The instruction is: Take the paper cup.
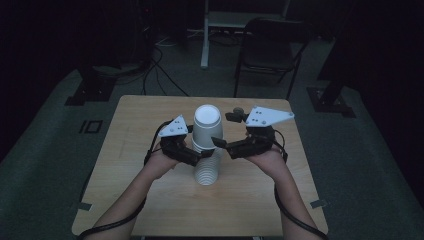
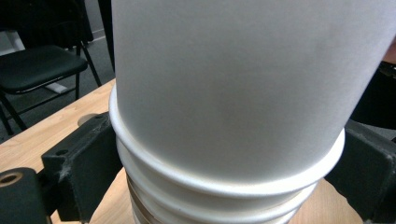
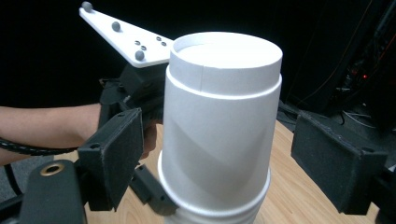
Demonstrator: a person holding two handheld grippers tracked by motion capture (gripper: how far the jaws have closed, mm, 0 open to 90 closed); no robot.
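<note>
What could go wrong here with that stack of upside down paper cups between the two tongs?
The stack of cups stands tall on the table and already looks slightly bent, so a sideways push might topple it. The left tongs straddle the rims below the top cup; squeezing there could crush the thin paper. The right tongs stand open around the top cup; pulling up may drag several nested cups along.
</note>
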